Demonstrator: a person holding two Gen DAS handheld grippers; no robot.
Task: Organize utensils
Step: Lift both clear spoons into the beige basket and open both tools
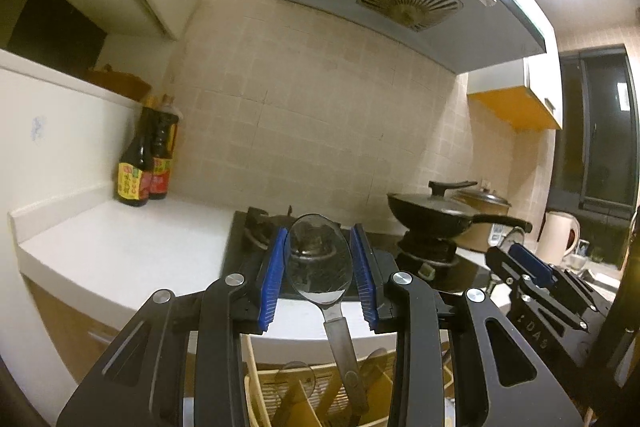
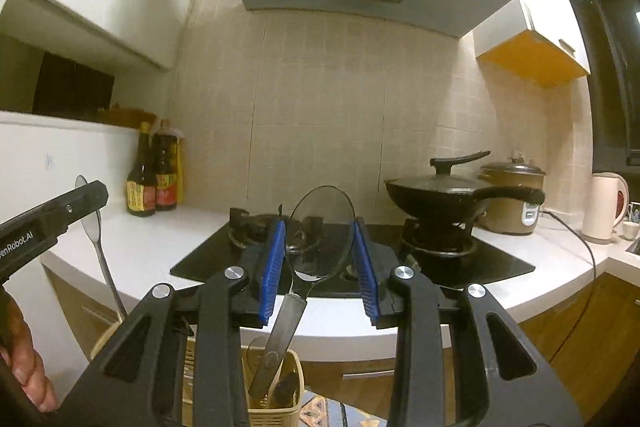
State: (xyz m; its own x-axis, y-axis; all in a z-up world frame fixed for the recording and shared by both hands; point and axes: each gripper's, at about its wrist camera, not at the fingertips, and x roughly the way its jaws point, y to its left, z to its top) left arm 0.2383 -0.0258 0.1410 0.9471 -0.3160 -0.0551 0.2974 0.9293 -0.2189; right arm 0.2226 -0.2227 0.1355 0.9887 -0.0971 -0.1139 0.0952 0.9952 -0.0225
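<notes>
Both grippers were mid-carry, each clenched on a spoon. The left gripper (image 1: 319, 275) pinched a spoon (image 1: 319, 259) by its bowl, handle hanging toward a divided basket (image 1: 280, 387) below that held more utensils. The right gripper (image 2: 319, 267) gripped a second spoon (image 2: 318, 235) the same way above a small wicker holder (image 2: 276, 403) with dark items inside. Next, I judged, each handle needed lowering into a compartment before release

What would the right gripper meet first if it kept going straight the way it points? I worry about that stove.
Probably the bare left burner of the gas stove, then the tiled wall. The right gripper, shut on a spoon, points nearly level over the white counter; depth is unclear.
</notes>
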